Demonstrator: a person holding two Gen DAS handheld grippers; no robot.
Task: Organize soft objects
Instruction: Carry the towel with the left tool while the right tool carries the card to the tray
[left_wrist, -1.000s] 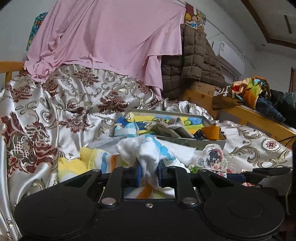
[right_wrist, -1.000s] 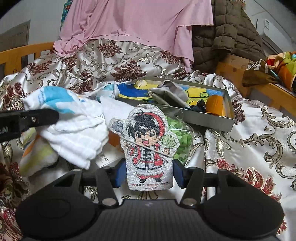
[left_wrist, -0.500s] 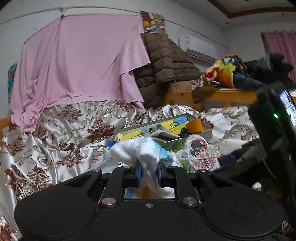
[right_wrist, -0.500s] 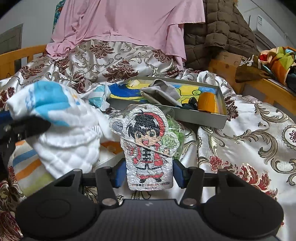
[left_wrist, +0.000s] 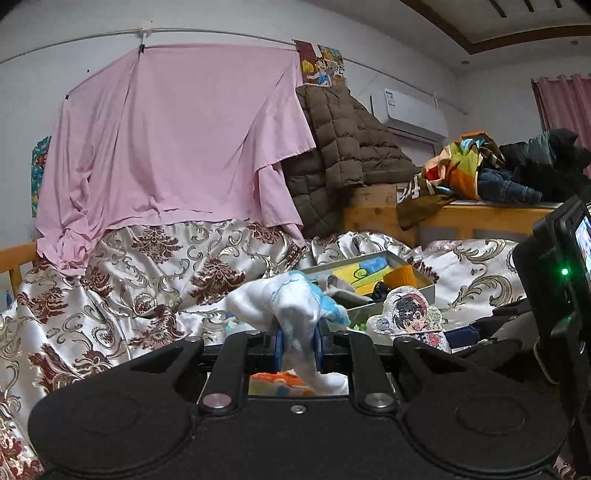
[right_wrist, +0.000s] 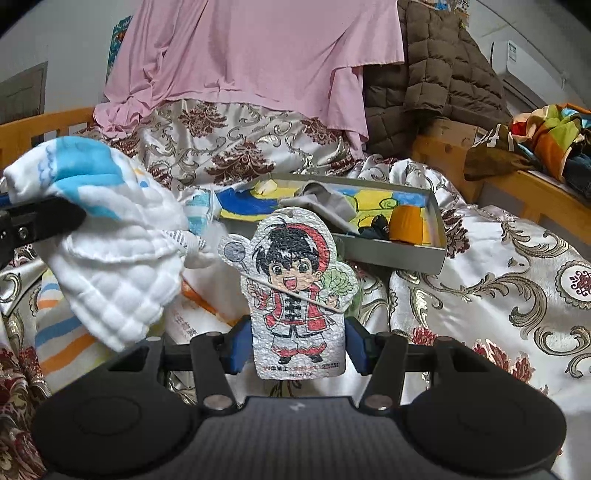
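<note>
My left gripper (left_wrist: 298, 345) is shut on a bunched white towel with blue print (left_wrist: 291, 302), lifted off the bed; from the right wrist view the same towel (right_wrist: 107, 236) hangs at the left from the left gripper's finger (right_wrist: 40, 221). My right gripper (right_wrist: 297, 349) is shut on the lower edges of a flat cartoon-boy sponge (right_wrist: 295, 291), held upright. That sponge (left_wrist: 410, 319) shows at the right in the left wrist view. Behind both lies a shallow grey box (right_wrist: 391, 254) holding a grey cloth, a dark item and an orange cup (right_wrist: 406, 223).
A cream and maroon patterned bedspread (right_wrist: 480, 295) covers the bed. A striped cloth (right_wrist: 59, 332) lies under the towel. A pink sheet (left_wrist: 177, 147) and brown quilted jacket (left_wrist: 343, 147) hang behind. A wooden rail with piled clothes (left_wrist: 480, 173) runs along the right.
The left gripper has risen and rolled level with the towel in it, so more of the wall and ceiling shows. The right gripper and its sponge have stayed nearly still.
</note>
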